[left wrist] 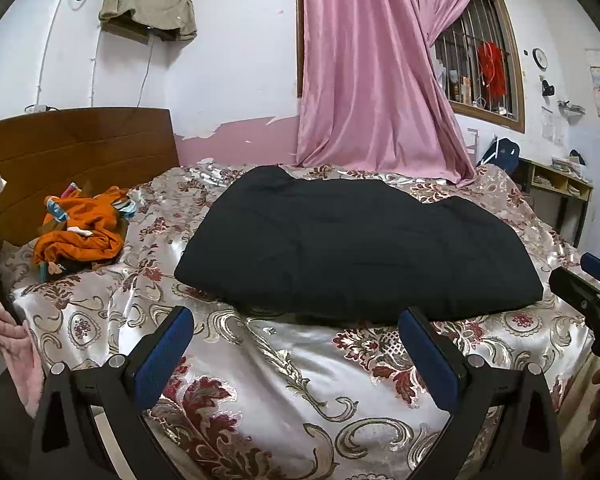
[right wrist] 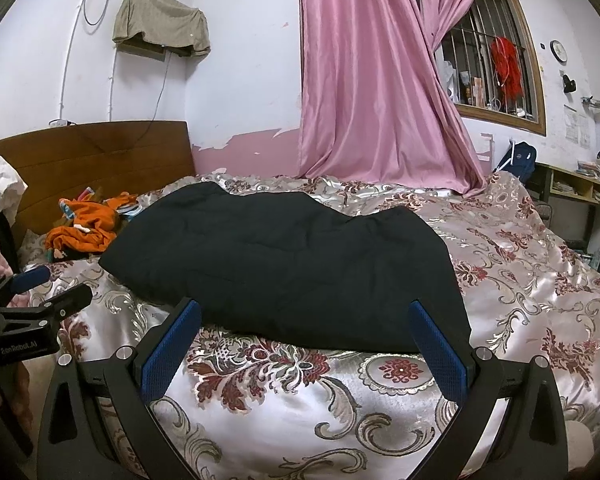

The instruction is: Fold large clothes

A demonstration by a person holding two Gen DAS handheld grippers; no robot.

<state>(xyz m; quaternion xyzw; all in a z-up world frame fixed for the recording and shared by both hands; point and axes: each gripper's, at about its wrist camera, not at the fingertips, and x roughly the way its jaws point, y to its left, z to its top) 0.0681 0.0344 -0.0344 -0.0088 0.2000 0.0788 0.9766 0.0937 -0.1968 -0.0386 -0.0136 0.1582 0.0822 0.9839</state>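
The black garment point(left wrist: 352, 248) lies spread across the middle of the bed point(left wrist: 284, 364), a broad, dark, matte slab with soft rounded edges and faint creases, its near hem just ahead of both grippers. It looks thick and padded (perhaps quilted, though the surface is too dark to be sure), so it should be limp but bulky: light enough to lift by a corner, yet inclined to sag and slump rather than hold a crease. The bedspread under it is glossy satin with red and gold floral scrolls, likely slippery, so the garment may slide when pulled.

The left gripper point(left wrist: 296, 354) hovers over bare bedspread with its jaws released and spread wide, nothing between the blue textured pads point(left wrist: 164, 356). The right gripper point(right wrist: 306, 346) is the same, jaws wide apart and empty, close to the near hem. The near corners seem the best places to pinch, one per gripper.

An orange heap of clothes point(left wrist: 80, 232) sits by the wooden headboard point(left wrist: 80, 148); a pink curtain point(left wrist: 364, 72) hangs behind.
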